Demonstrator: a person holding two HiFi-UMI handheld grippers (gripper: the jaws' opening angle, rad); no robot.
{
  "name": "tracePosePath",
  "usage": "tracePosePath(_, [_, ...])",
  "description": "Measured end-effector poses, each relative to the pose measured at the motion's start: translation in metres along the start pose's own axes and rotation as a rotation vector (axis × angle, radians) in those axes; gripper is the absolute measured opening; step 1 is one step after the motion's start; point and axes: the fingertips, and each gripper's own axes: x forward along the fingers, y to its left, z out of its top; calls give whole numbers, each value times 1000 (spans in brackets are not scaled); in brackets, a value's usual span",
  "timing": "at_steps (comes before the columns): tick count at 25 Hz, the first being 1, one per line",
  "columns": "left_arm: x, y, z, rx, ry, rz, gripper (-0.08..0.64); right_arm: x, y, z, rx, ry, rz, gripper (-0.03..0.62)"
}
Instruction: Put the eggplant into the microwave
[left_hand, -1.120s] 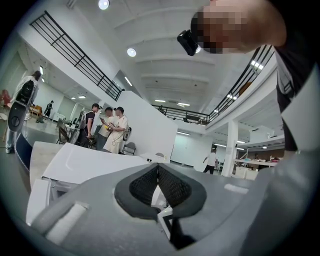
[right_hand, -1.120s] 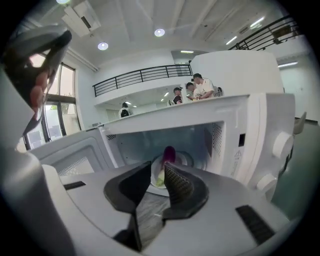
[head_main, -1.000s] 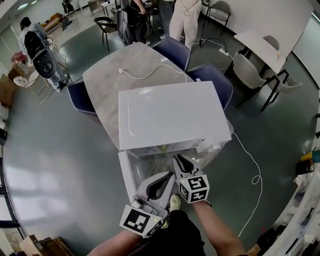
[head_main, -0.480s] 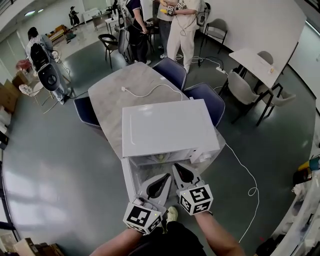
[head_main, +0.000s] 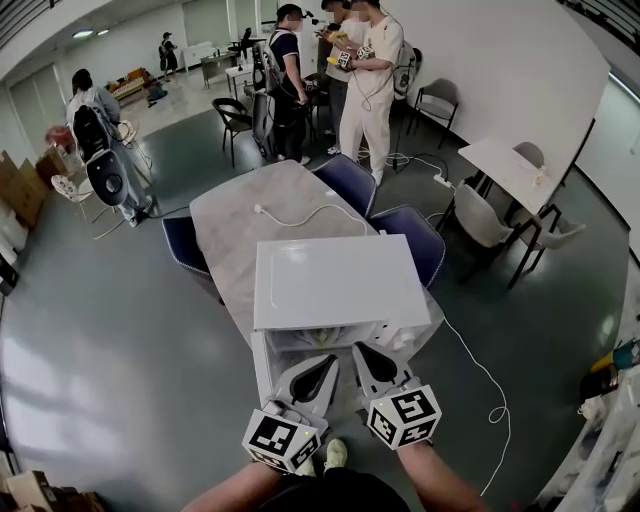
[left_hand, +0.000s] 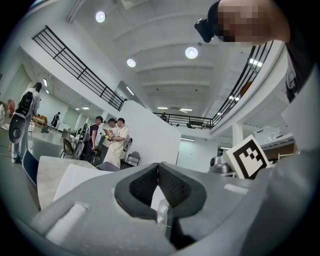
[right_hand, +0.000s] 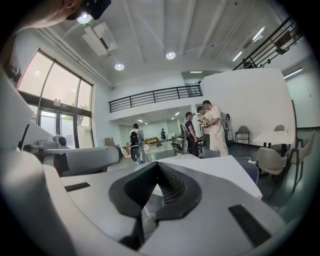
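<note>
The white microwave (head_main: 340, 285) stands on the near end of a grey table (head_main: 240, 225). Its door (head_main: 261, 368) hangs open at the left, and something pale yellow-green (head_main: 322, 338) shows inside the opening; I cannot tell whether it is the eggplant. My left gripper (head_main: 329, 358) and right gripper (head_main: 358, 348) are side by side just in front of the opening. Both point level over the microwave's top (left_hand: 75, 180) (right_hand: 215, 167). In the left gripper view the left gripper (left_hand: 158, 164) is shut and empty, and in the right gripper view the right gripper (right_hand: 158, 164) is the same.
A white cable (head_main: 305, 215) lies across the table behind the microwave. Blue chairs (head_main: 410, 235) stand at the table's far and left sides. Several people (head_main: 365, 80) stand at the back of the room. Another cable (head_main: 480, 385) trails on the floor at the right.
Both grippers have risen and drawn back out of the microwave's opening toward me. The right gripper's jaws have closed. The head view has tilted up, showing more of the room.
</note>
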Motion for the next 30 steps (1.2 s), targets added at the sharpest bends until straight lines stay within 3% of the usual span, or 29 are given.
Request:
tracePosePath(9, [-10,-7,16,29,-18,-13,9,-7,27,21,-31,-39,39,3])
tracePosePath(30, [-8,-6,28,42,-42,14,9,-13,31,35,-41,-61,59,0])
